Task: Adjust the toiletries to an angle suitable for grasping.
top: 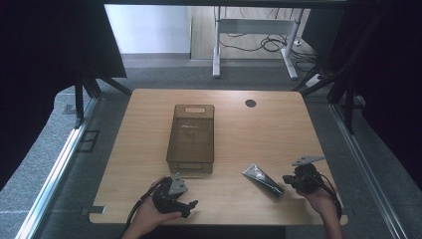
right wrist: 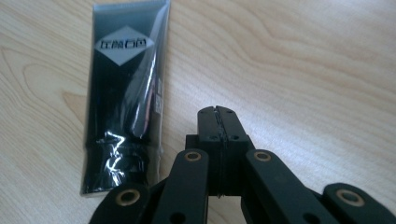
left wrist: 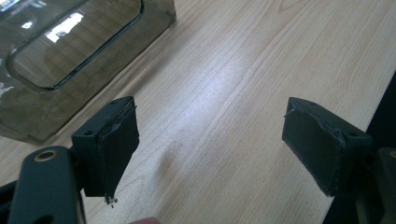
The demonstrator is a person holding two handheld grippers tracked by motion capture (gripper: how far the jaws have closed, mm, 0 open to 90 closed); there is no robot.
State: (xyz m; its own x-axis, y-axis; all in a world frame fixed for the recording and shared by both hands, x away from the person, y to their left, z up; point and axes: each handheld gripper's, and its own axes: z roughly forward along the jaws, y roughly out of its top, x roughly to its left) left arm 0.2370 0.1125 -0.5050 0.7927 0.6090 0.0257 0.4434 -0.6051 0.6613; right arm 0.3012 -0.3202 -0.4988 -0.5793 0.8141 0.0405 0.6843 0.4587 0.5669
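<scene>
- My right tool (top: 291,182) sits near the 4 o'clock corner of the bench (top: 268,129), held low over the wood in my right hand (top: 323,201).
- Its jaws are clenched flat against each other with nothing between them; in the right gripper view the two pads meet in a thin seam at the right tool's tip (right wrist: 217,112).
- The black tube (top: 263,179) lies flat on the bench just beside that tool, at its 9 o'clock in the high view, close to it but not touching.
- In the right gripper view the tube (right wrist: 123,100) lies at about 10 o'clock from the closed jaws, lengthwise, its crimped flat end far from me and its darker cap end near the bottom edge; a pale diamond label with small lettering sits on the far half.
- My left tool (top: 190,206) rests near the 7 o'clock edge of the bench in my left hand (top: 149,216), its jaws released and pointing toward 3 o'clock.
- In the left gripper view the left tool (left wrist: 210,149) shows both pads spread wide over bare wood, gripping nothing.
- The smoky translucent bin (top: 191,139) stands at the middle of the bench, long axis running 12 to 6 o'clock, its near end at 12 o'clock from my left tool.
- The bin's near wall with its handle slot (left wrist: 74,44) fills the 10 o'clock corner of the left gripper view.
</scene>
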